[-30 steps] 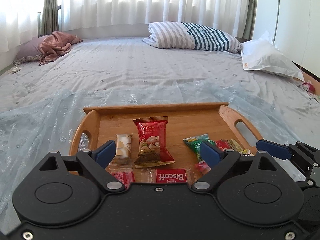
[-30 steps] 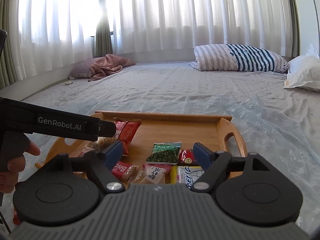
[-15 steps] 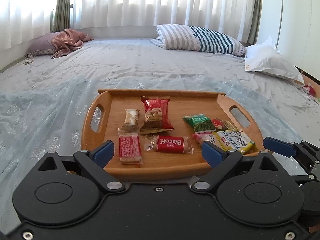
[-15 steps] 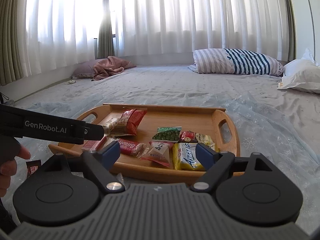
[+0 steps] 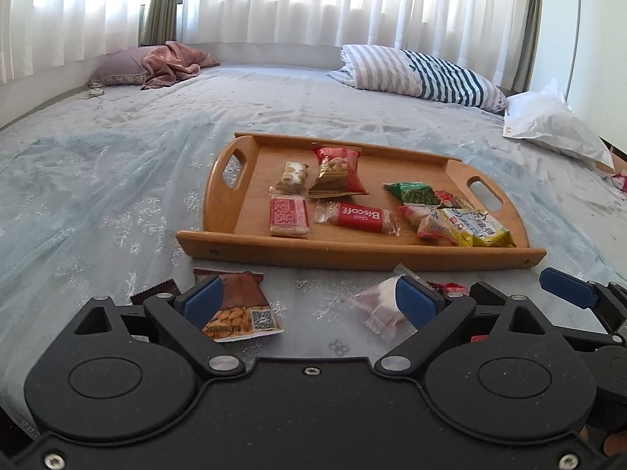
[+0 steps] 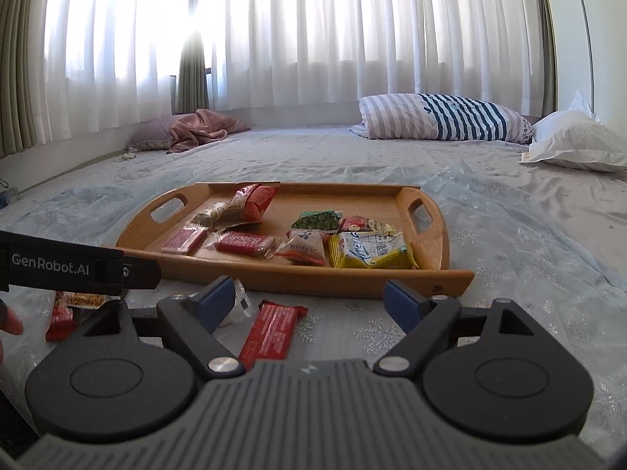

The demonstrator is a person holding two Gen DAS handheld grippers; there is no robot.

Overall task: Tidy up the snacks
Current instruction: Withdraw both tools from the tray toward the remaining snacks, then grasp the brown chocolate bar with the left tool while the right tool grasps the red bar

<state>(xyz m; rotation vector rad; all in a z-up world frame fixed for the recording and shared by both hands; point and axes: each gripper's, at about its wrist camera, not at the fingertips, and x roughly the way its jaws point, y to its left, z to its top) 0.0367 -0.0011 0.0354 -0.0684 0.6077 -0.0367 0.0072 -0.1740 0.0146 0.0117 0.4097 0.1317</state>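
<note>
A wide bed (image 5: 274,117) under white curtains (image 5: 352,0) fills the room, spread with a pale blue sheet; a striped pillow (image 5: 423,72) and a white pillow (image 5: 548,129) lie at its far side, and a pink blanket (image 5: 172,62) sits crumpled at the far left.

From the left wrist, a wooden tray (image 5: 235,211) rests on the sheet. In it lie a nougat bar (image 5: 292,176), a red nut bag (image 5: 337,172), a red wafer (image 5: 288,215), a Biscoff pack (image 5: 358,217), a green pea bag (image 5: 415,194), a pink triangular pack (image 5: 425,221) and a yellow pack (image 5: 476,229). The left gripper (image 5: 309,299) is spread wide and holds nothing. It hangs over the sheet in front of the tray. An almond pack (image 5: 239,305) lies by its left finger and a white candy (image 5: 382,301) by its right finger; whether either finger touches them I cannot tell. One blue pad of the right gripper (image 5: 564,286) shows at the right edge.

From the right wrist, the tray (image 6: 427,274) lies ahead with the same snacks: the nut bag (image 6: 250,203), Biscoff pack (image 6: 245,243), pea bag (image 6: 317,221) and yellow pack (image 6: 370,250) among them. The right gripper (image 6: 313,301) is spread wide with nothing between its pads. A red bar (image 6: 272,331) lies on the sheet below and between its fingers, and the white candy (image 6: 239,303) is partly hidden behind the left finger. The left gripper's black body (image 6: 78,270) crosses the left edge, with fingers of a hand (image 6: 9,321) just below it and a red pack (image 6: 64,311) on the sheet beneath.
</note>
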